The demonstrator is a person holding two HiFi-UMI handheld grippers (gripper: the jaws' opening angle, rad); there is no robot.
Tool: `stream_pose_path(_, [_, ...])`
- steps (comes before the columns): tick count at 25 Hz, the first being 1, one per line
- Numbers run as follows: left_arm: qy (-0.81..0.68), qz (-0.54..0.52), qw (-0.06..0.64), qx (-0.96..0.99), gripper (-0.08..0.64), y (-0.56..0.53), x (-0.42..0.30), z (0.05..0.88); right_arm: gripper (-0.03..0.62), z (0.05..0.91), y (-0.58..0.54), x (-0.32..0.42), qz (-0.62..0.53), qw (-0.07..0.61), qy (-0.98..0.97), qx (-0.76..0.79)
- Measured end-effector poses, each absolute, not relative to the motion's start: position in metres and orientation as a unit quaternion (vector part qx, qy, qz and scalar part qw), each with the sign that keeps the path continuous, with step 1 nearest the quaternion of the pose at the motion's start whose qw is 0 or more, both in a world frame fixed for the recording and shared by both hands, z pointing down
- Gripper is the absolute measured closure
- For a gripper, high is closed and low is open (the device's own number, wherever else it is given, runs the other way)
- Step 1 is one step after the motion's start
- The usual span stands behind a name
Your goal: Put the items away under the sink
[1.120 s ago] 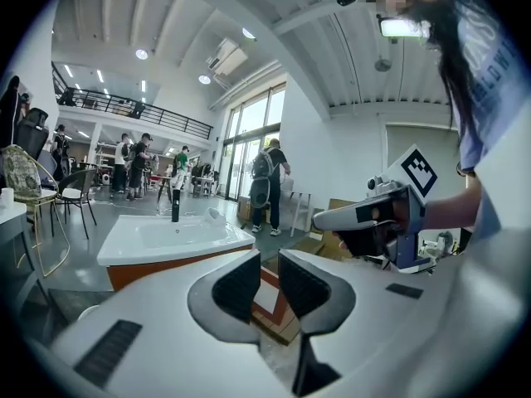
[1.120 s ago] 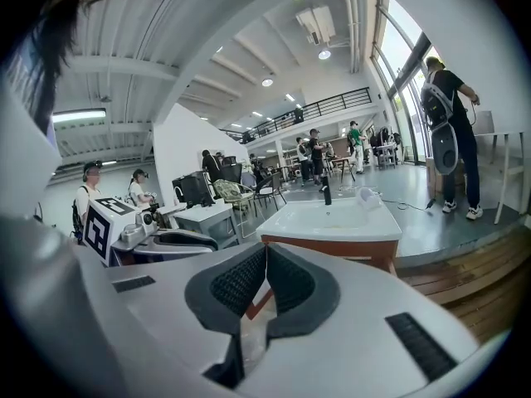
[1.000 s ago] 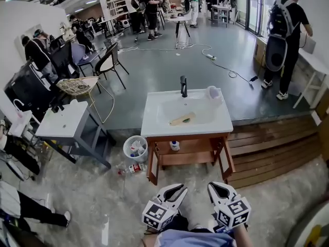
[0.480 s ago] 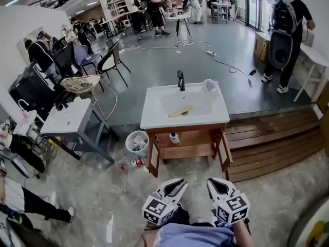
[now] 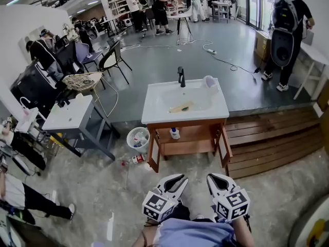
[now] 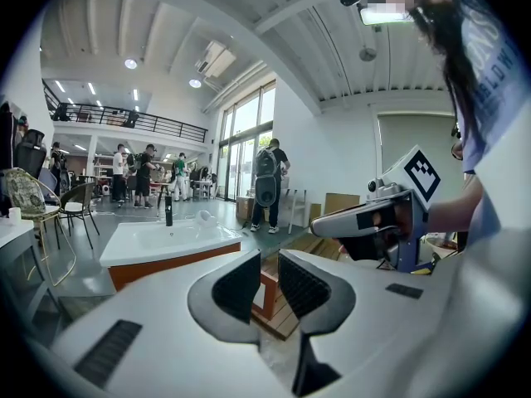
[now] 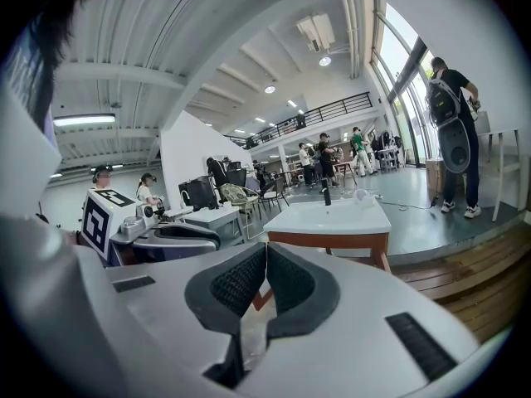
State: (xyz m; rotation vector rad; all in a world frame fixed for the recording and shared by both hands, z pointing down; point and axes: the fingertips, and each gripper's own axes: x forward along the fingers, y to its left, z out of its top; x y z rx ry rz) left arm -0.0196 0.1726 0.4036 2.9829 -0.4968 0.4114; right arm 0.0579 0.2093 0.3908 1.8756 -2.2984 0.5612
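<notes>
A white sink (image 5: 154,115) on a wooden cabinet stands a few steps ahead of me. It has a black faucet (image 5: 181,76), and a wooden brush (image 5: 181,107) lies in the basin. A clear cup (image 5: 209,81) sits at the sink's back right corner. A small white bottle (image 5: 175,133) stands on the open shelf below. My left gripper (image 5: 180,180) (image 6: 270,259) and right gripper (image 5: 212,179) (image 7: 265,251) hang side by side close to my body, far from the sink. Both are shut and empty; the left shows only a thin slit between its pads.
Left of the cabinet stand a white waste basket (image 5: 136,138) and a second sink stand (image 5: 69,115), with a bottle (image 5: 134,160) lying on the floor. Wooden steps (image 5: 267,138) run along the right. Several people stand further back and at the left.
The sink sits slightly higher in the head view and both grippers have risen a little. Their jaws look the same as before.
</notes>
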Motion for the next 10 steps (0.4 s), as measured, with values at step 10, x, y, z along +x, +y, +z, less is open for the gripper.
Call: stream_pose_path(10, [-0.166, 0.13, 0.038, 0.977, 0.485, 0.186, -0.036, 0.398, 0.574, 0.386, 0.224, 0.043, 0.178, 0.061, -0.761, 0.621])
